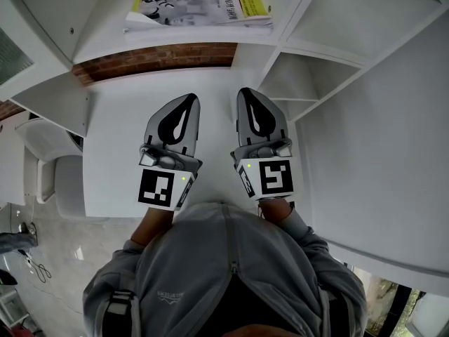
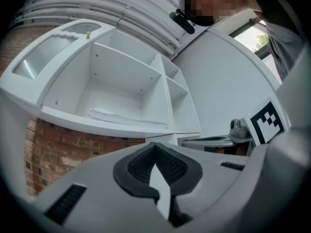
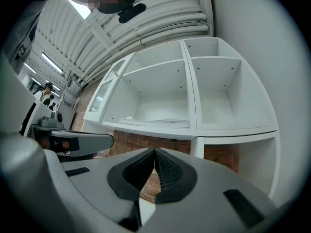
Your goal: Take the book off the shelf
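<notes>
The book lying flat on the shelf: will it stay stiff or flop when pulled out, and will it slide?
The book looks thin, with a paperback-style cover, so it would probably bend if gripped by one edge. It lies flat on the smooth white shelf, so it likely slides out easily.

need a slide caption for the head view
Shut and empty, left tongs and right tongs hover below the shelf where the book lies flat.
</notes>
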A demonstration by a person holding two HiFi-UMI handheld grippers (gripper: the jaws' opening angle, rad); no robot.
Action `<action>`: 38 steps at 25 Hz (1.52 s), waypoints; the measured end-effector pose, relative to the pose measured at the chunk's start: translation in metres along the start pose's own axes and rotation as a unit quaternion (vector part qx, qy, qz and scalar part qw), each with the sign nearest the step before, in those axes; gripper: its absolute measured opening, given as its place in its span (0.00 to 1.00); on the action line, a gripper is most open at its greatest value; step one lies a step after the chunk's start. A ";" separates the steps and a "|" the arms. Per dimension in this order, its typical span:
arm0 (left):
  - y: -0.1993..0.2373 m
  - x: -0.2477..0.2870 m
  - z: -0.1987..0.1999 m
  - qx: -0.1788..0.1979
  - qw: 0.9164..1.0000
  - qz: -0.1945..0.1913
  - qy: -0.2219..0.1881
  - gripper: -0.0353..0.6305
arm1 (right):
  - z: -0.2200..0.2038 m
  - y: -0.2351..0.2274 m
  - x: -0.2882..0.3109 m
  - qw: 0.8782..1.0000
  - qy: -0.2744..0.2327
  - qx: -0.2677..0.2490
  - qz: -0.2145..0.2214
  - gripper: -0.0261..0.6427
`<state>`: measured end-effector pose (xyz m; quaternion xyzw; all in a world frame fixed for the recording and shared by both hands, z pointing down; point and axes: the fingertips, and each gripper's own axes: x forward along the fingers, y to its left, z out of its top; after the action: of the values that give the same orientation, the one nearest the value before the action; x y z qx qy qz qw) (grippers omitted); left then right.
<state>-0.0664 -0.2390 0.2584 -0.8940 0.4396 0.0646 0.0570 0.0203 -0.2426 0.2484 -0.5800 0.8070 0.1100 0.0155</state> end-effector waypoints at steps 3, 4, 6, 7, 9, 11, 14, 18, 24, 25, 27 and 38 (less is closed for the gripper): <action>0.005 0.004 0.015 -0.009 1.000 0.012 -0.026 0.06 | 0.004 0.002 0.004 1.000 -0.003 -0.005 0.008 0.08; 0.007 0.005 0.019 -0.011 0.999 0.017 -0.031 0.06 | 0.005 0.002 0.005 1.000 -0.005 -0.007 0.011 0.08; 0.008 0.006 0.024 -0.007 0.999 0.021 -0.033 0.06 | 0.008 0.001 0.007 1.000 -0.008 -0.009 0.015 0.08; 0.009 0.007 0.027 -0.003 0.999 0.022 -0.034 0.06 | 0.010 0.001 0.008 1.000 -0.011 -0.011 0.016 0.08; 0.010 0.009 0.033 0.004 0.999 0.025 -0.037 0.06 | 0.017 -0.001 0.011 1.000 -0.018 -0.017 0.019 0.08; 0.012 0.011 0.040 0.012 0.999 0.027 -0.039 0.06 | 0.025 -0.002 0.014 0.999 -0.027 -0.026 0.024 0.08; 0.013 0.014 0.049 0.023 0.998 0.032 -0.045 0.06 | 0.037 -0.003 0.019 0.998 -0.041 -0.041 0.032 0.08; 0.019 0.019 0.057 0.052 0.997 0.033 -0.042 0.06 | 0.052 -0.006 0.025 0.996 -0.052 -0.065 0.040 0.08; 0.029 0.027 0.070 0.094 0.994 0.040 -0.031 0.06 | 0.071 -0.011 0.038 0.991 -0.048 -0.110 0.053 0.08; 0.030 0.029 0.071 0.107 0.993 0.037 -0.025 0.06 | 0.073 -0.012 0.041 0.990 -0.045 -0.123 0.057 0.08; 0.032 0.034 0.074 0.137 0.990 0.031 -0.012 0.06 | 0.076 -0.013 0.048 0.986 -0.037 -0.147 0.068 0.08; 0.040 0.055 0.079 0.274 0.959 -0.003 0.066 0.07 | 0.081 -0.003 0.070 0.946 0.018 -0.297 0.130 0.10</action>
<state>-0.0698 -0.2930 0.1697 -0.8476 0.4409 -0.1178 0.2707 -0.0084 -0.2933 0.1579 -0.4503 0.8063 0.3353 -0.1865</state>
